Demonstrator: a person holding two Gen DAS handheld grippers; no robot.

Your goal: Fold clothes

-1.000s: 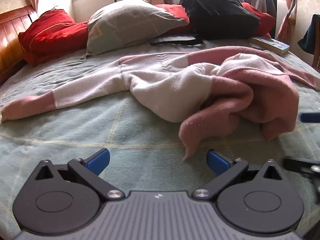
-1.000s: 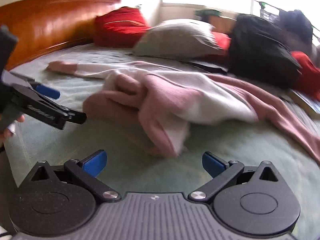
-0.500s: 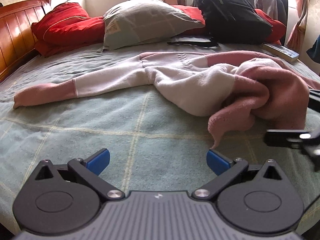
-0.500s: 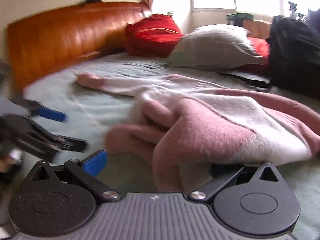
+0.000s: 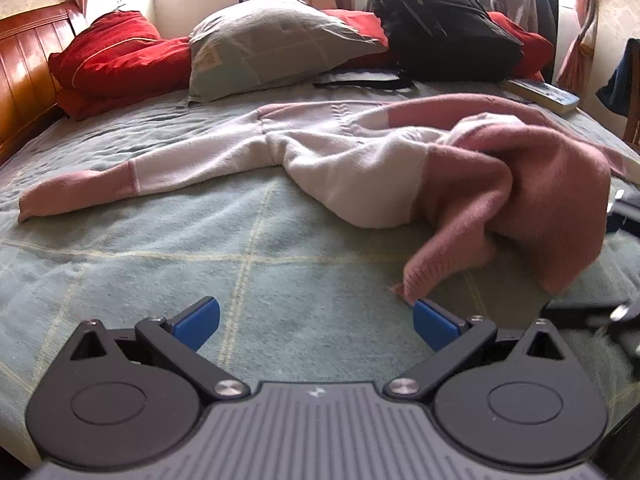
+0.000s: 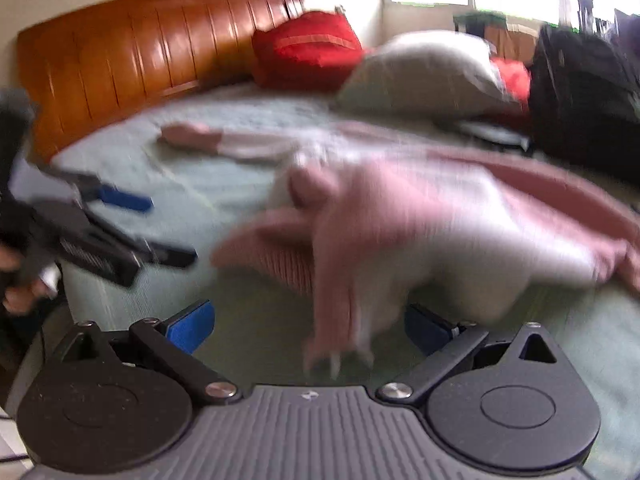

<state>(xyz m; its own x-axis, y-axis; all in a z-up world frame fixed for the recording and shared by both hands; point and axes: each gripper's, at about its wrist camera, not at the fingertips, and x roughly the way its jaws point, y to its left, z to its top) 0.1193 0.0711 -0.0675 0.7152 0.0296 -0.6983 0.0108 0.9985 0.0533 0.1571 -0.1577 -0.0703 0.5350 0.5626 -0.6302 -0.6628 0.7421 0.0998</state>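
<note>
A pink and white sweater [image 5: 360,168] lies crumpled on the green bed cover [image 5: 160,264], one sleeve [image 5: 80,196] stretched out to the left. My left gripper [image 5: 316,320] is open low over the cover, and a pink hem corner [image 5: 416,280] touches its right fingertip. In the blurred right wrist view, my right gripper [image 6: 308,326] is open with a pink fold of the sweater [image 6: 336,312] hanging between its fingers. The left gripper [image 6: 156,228] shows there at the left, held by a hand. One of the right gripper's black fingers [image 5: 580,306] shows at the left view's right edge.
At the back of the bed are red cushions [image 5: 116,60], a grey-green pillow [image 5: 272,44] and a black backpack [image 5: 444,28]. A book [image 5: 544,94] lies at the far right. A wooden headboard [image 6: 140,52] runs along the left side.
The right gripper has pushed in under the bunched pink part, so a fold now hangs between its fingers. The hem corner has come closer to the left gripper's right finger.
</note>
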